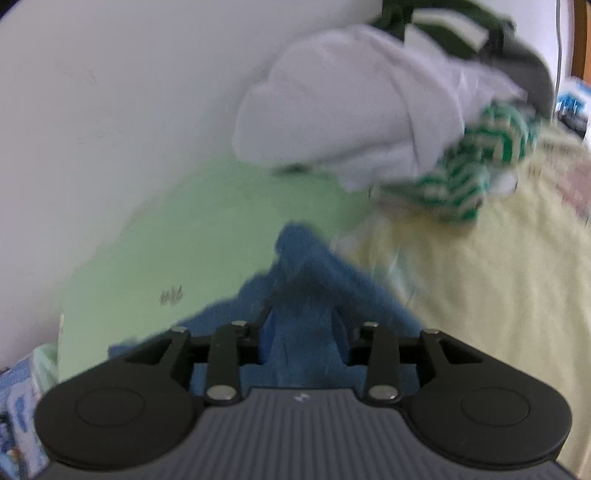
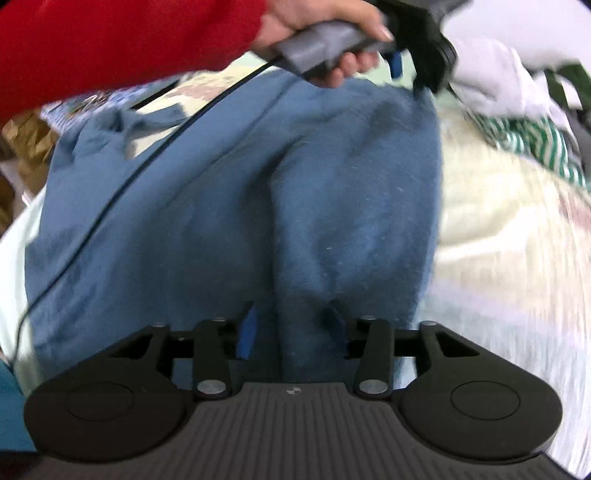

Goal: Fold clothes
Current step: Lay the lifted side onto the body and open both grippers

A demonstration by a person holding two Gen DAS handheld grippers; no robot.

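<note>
A blue garment (image 2: 229,192) is stretched out over the bed between my two grippers. My right gripper (image 2: 295,325) is shut on a bunched fold at its near edge. My left gripper (image 1: 301,321) is shut on the far corner of the blue garment (image 1: 314,266), which rises in a peak between its fingers. In the right wrist view the left gripper (image 2: 424,81) is held by a hand in a red sleeve at the garment's far edge. Both views are blurred by motion.
A pile of unfolded clothes lies further along the bed: a white garment (image 1: 351,110), a green-and-white striped one (image 1: 469,170) and a dark green one (image 1: 443,22). The bed has a pale yellow cover (image 1: 498,295) and a light green sheet (image 1: 184,240). A white wall (image 1: 110,92) stands behind.
</note>
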